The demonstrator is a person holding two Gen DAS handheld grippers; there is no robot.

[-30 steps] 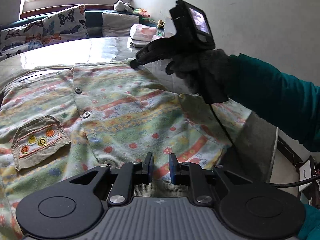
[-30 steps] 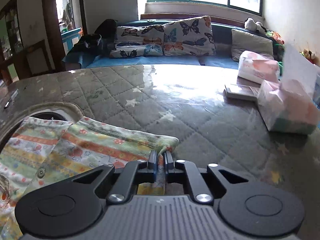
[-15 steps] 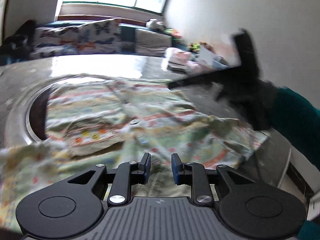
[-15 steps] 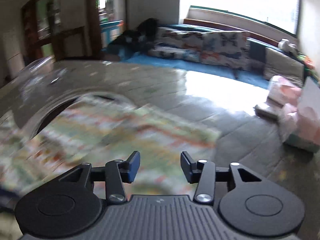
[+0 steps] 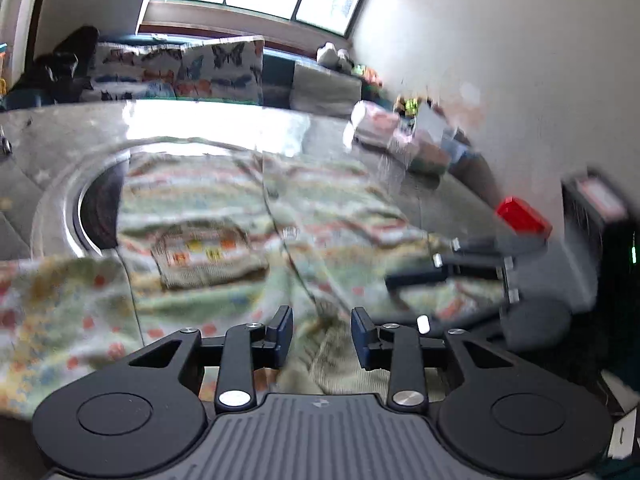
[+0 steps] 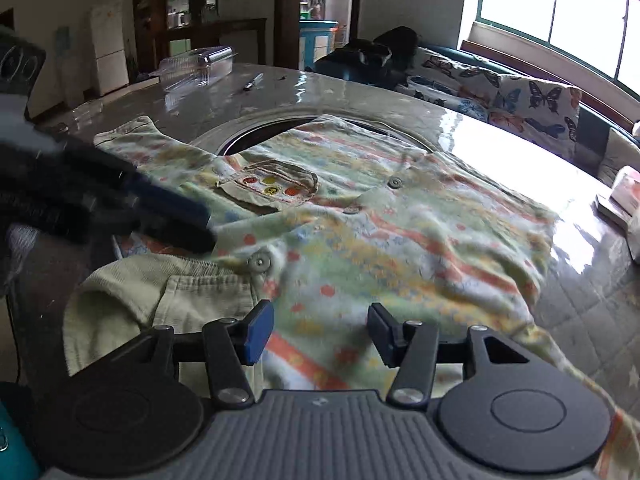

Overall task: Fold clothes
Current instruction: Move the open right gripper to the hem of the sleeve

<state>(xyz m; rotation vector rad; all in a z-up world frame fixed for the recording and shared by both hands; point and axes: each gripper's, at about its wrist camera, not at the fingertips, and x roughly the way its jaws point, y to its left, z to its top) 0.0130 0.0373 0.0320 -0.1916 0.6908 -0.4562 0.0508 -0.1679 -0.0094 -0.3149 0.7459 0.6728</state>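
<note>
Item: striped shirt (image 6: 360, 240) spread across the bench (image 6: 400, 104), collar at its near edge; my left tool (image 5: 321, 334) and right tool (image 6: 320, 330) were both opening, gripping nothing.

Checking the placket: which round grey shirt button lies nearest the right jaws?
The lowest grey button, beside the ribbed collar; the other two sit farther up the placket.

Blurred and cropped regions, both wrist views.
Left view smeared throughout: shirt (image 5: 248, 216) print and the clutter (image 5: 416, 136) by the wall unreadable. In the right view, the left gripper (image 6: 120, 208) is a dark smear cut by the frame edge.
</note>
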